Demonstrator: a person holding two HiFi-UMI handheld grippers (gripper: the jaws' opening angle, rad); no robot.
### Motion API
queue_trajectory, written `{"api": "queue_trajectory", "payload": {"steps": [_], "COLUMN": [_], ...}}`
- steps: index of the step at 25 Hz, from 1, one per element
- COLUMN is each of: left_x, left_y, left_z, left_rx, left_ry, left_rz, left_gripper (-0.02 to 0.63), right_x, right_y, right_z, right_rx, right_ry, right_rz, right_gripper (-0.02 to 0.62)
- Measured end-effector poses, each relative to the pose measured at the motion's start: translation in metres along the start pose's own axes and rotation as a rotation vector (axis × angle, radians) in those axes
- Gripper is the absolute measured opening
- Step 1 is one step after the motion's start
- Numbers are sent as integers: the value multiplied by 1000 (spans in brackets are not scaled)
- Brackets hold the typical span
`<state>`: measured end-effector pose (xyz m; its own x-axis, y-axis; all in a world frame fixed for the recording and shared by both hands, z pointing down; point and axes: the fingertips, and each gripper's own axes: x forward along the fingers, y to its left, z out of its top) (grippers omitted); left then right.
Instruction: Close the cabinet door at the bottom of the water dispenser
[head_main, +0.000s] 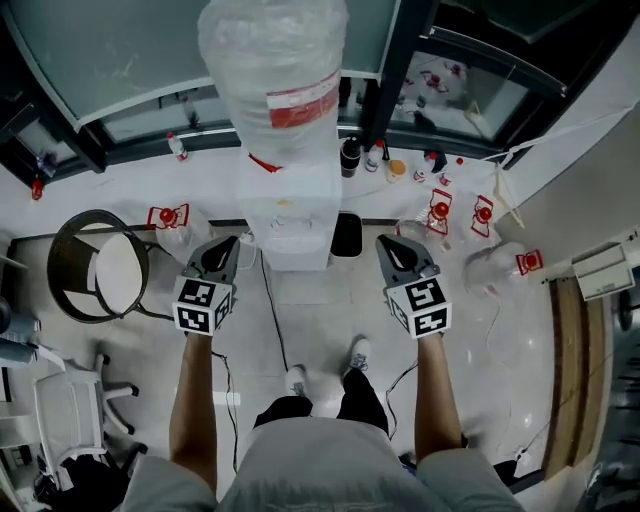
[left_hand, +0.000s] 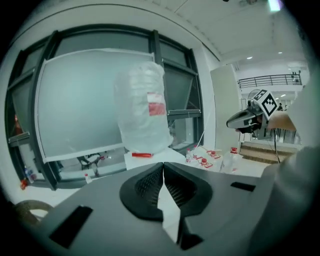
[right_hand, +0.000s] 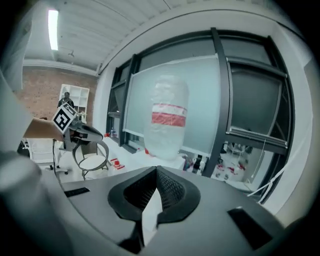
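The water dispenser stands at the top centre of the head view, with a plastic-wrapped bottle bearing a red label upended on it. Seen from above, its cabinet door is hidden beneath the white top. The left tongs are at the dispenser's lower left and the right tongs at its lower right, both held in the air clear of it. Each pair is pressed together with nothing between the pads. A round dark chair stands at the left, red-capped empty bottles lie on the floor at the right, and a black cord runs down the frame from the dispenser
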<state>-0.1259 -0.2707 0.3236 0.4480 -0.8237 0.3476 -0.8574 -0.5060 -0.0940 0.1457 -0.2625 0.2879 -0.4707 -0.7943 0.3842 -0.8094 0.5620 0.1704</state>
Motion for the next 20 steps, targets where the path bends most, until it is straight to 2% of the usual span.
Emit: {"api": "queue_trajectory", "payload": {"steps": [4,8,16,20], "left_x": [-44,-83,-145,-166], "left_y": [22,25,14,5], "left_z": [49,83,143,162], "left_rx": [59,95,193,236], "left_ry": [-95,-170,-294,-327], "left_rz": [9,-15,-11,-1], "left_gripper": [25,25,25,25], "right_x": [-10,-25,-62,-80], "right_y": [34,64,96,110], "right_z": [65,112,172,189], "right_rx": [-61,-125,-179,-191], "right_ry": [-97,-165,-276,-308], "right_rz": [0,-3,-9,3], "right_gripper": [29,29,29,29]}}
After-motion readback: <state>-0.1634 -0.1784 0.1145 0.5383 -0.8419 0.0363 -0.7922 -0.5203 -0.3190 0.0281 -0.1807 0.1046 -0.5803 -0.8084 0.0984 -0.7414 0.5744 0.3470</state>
